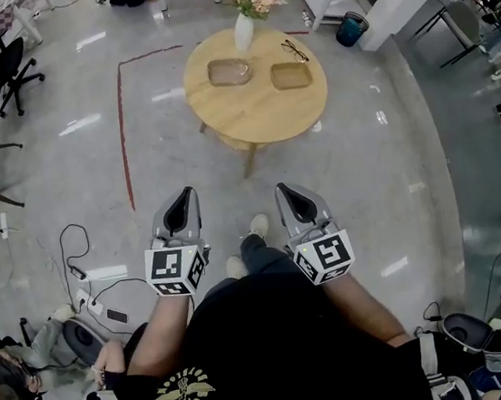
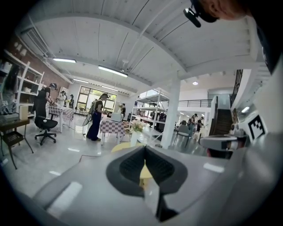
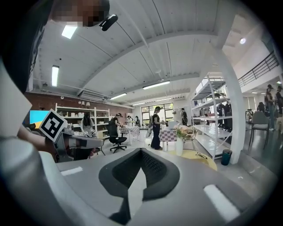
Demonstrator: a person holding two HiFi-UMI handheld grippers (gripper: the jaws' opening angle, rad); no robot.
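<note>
Wooden and round, the desk (image 1: 257,111) stands at 12 o'clock from both tools, well apart from them across the grey floor (image 1: 391,158). Two trays (image 1: 230,72) lie side by side across its top, apart from each other. A white vase (image 1: 244,32) of pink flowers (image 1: 256,0) stands upright on the rim at 12 o'clock, and glasses (image 1: 294,50) lie near the rim at 1 o'clock, just beyond the tray on that side.

The left tool (image 1: 187,192) hangs low over the floor, pointing toward the desk. Its own view shows the jaws pressed together at the tips with nothing between them. The right tool (image 1: 283,187) is level with it at 3 o'clock, and the person's shoes (image 1: 256,226) show between the two. Its jaws are likewise clenched tip to tip and carry nothing. Each tool bears its marker cube (image 1: 176,270) at the near end.

A red line (image 1: 123,138) on the floor runs past the desk at 9 o'clock and turns along its far side. Cables (image 1: 76,263) trail at 9 o'clock from the left tool. A black chair (image 1: 9,71) stands at 10 o'clock, and a blue bin (image 1: 351,28) sits at 1 o'clock beyond the desk.
</note>
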